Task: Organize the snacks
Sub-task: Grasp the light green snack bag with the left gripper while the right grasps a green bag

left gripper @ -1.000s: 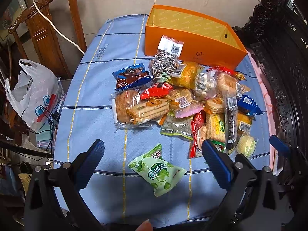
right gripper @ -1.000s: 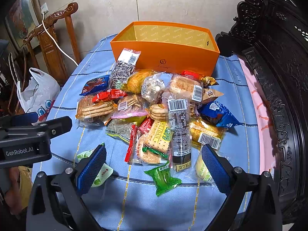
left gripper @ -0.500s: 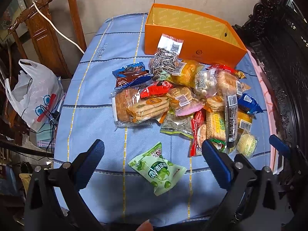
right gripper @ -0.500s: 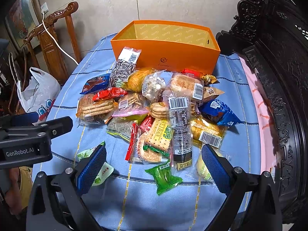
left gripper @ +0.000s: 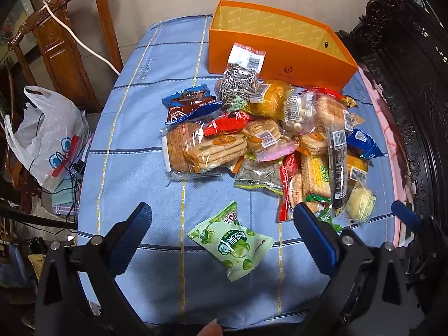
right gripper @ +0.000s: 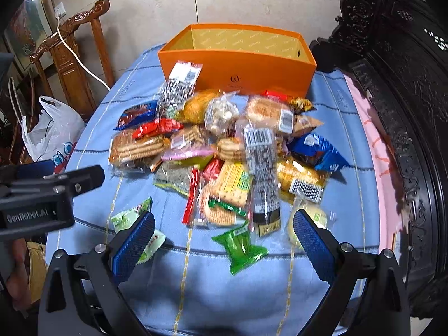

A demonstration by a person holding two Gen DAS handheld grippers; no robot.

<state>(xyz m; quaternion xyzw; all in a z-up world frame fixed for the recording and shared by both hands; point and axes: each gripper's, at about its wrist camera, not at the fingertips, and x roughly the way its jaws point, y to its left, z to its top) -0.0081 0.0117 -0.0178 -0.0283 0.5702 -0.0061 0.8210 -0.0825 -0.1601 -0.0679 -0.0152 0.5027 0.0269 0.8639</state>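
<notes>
A pile of wrapped snacks (left gripper: pixel 268 142) lies on the blue tablecloth, also in the right wrist view (right gripper: pixel 232 151). An open orange box (left gripper: pixel 277 47) stands empty behind the pile, seen too in the right wrist view (right gripper: pixel 238 58). A light green snack packet (left gripper: pixel 231 240) lies alone, just ahead of my open, empty left gripper (left gripper: pixel 224 238). My right gripper (right gripper: pixel 224 243) is open and empty, above a dark green packet (right gripper: pixel 240 246) at the pile's near edge. The left gripper's body (right gripper: pixel 42 196) shows at the left of the right wrist view.
A blue striped tablecloth (left gripper: pixel 134 145) covers the table. A carved wooden chair (left gripper: pixel 61 36) and a white plastic bag (left gripper: pixel 47 137) stand left of the table. Dark carved furniture (left gripper: pixel 414 89) borders the right side. A white cable (left gripper: pixel 84 44) hangs over the chair.
The right gripper has moved forward toward the pile, so the snacks look closer and blurred. The left gripper has barely moved. Both stay open.
</notes>
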